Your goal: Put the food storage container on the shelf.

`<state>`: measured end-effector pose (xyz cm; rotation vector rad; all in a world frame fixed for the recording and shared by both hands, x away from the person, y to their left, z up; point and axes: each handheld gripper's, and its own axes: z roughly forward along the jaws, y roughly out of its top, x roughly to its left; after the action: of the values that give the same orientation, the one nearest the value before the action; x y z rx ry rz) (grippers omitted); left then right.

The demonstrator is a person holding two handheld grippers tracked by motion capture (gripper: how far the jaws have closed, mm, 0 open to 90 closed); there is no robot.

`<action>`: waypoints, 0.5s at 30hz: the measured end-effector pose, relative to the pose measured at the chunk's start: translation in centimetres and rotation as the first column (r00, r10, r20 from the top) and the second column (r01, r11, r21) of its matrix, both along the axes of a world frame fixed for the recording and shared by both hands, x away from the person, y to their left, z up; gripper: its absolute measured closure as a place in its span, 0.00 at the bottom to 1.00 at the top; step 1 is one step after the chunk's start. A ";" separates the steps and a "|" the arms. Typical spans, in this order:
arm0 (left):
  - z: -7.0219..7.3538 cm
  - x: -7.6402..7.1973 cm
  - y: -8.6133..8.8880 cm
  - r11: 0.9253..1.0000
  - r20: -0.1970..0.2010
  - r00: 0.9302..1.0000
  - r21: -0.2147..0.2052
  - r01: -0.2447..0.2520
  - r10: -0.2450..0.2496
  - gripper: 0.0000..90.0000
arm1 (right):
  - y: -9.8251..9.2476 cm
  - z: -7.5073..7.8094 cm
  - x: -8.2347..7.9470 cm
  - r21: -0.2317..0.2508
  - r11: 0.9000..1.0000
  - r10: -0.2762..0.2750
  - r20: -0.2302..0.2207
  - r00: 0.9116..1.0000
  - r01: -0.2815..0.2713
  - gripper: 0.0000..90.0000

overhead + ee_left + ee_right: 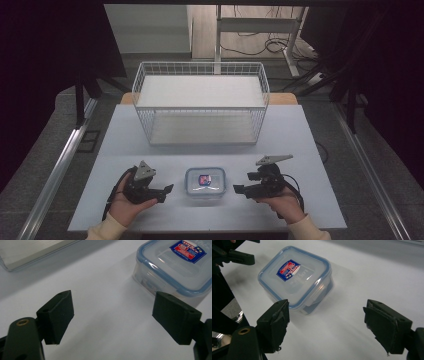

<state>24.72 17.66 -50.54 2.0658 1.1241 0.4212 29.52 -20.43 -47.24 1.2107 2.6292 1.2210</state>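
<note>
A small clear plastic food box (205,182) with a blue-rimmed lid and a red and blue label rests on the white table near its front edge. It also appears in the left gripper view (175,267) and the right gripper view (295,278). My left gripper (169,190) sits just left of the box, pointing at it, jaws wide apart with nothing between them (112,317). To the box's right, my right gripper (237,189) faces it, open and empty (325,322). Neither gripper touches the box.
A white wire basket (200,102) with a white floor stands at the back middle of the table. The table (310,150) ends close behind the hands. Dark floor, metal rails and a desk frame with cables lie around it.
</note>
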 end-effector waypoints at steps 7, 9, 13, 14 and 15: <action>0.3 0.1 0.0 0.999 -0.012 1.000 -0.042 0.006 -0.007 0.21 | 0.1 -0.3 0.0 -0.032 0.999 -0.015 0.022 1.000 0.016 0.22; 0.5 0.0 0.1 0.999 -0.007 1.000 -0.049 0.004 -0.005 0.21 | -0.1 -0.2 -0.1 -0.029 0.999 -0.039 0.042 0.998 0.041 0.23; 1.0 0.1 0.4 0.996 -0.036 0.999 -0.087 -0.005 0.002 0.22 | -0.6 0.1 0.0 -0.015 0.998 -0.058 0.038 0.998 0.059 0.24; 1.1 0.2 0.5 0.995 -0.041 0.999 -0.098 -0.006 0.002 0.23 | -0.7 0.1 0.0 -0.014 0.998 -0.058 0.036 0.998 0.058 0.24; 1.2 0.2 0.5 0.994 -0.049 0.999 -0.110 -0.010 0.005 0.23 | -0.7 0.1 0.0 -0.009 0.998 -0.057 0.032 0.998 0.057 0.25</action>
<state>24.93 18.20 -49.37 1.9859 1.1578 0.3074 29.55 -21.14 -47.13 1.2441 2.5567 1.2068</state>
